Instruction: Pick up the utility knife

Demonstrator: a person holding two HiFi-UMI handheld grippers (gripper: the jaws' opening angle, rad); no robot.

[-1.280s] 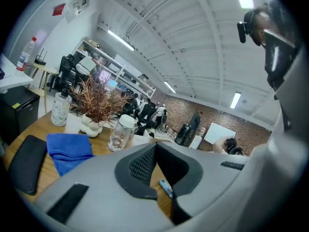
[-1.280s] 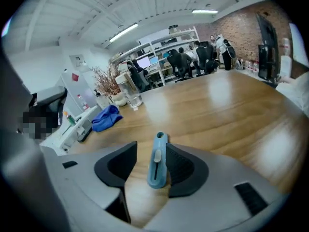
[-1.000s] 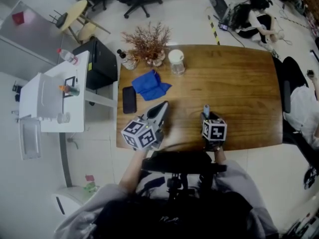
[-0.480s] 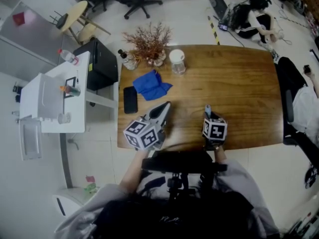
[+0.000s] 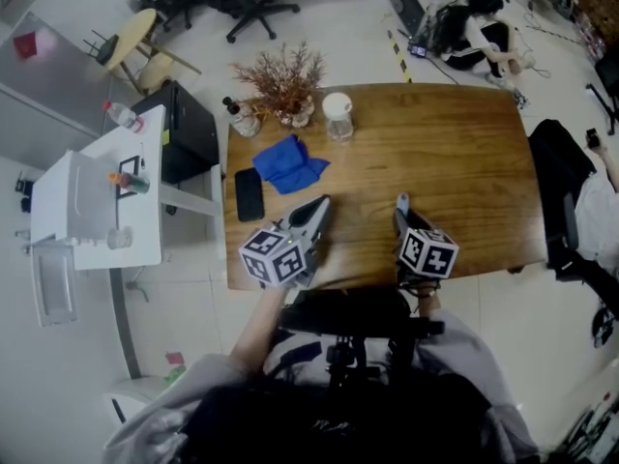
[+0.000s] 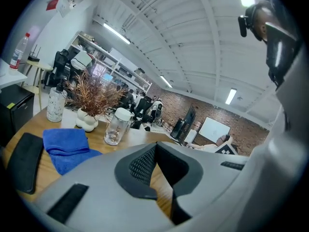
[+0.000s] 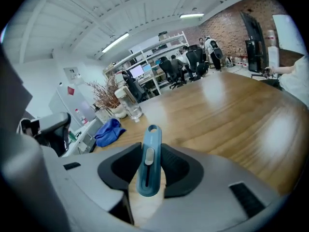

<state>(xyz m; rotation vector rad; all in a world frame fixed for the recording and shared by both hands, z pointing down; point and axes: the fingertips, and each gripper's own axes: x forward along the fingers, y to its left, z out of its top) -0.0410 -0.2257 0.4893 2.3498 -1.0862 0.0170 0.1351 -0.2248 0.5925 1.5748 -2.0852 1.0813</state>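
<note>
My right tool (image 7: 150, 150) is clamped on both sides of the blue utility knife (image 7: 147, 166), slider facing up and nose out over the wooden surface (image 7: 227, 110). I judge the mid-body grip keeps it balanced. My left tool (image 6: 155, 148) is closed, empty and parked aside as unneeded.

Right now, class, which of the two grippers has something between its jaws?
The right gripper: its jaws clamp a blue utility knife. The left gripper differs: its jaws meet at the tips with nothing between them.
</note>
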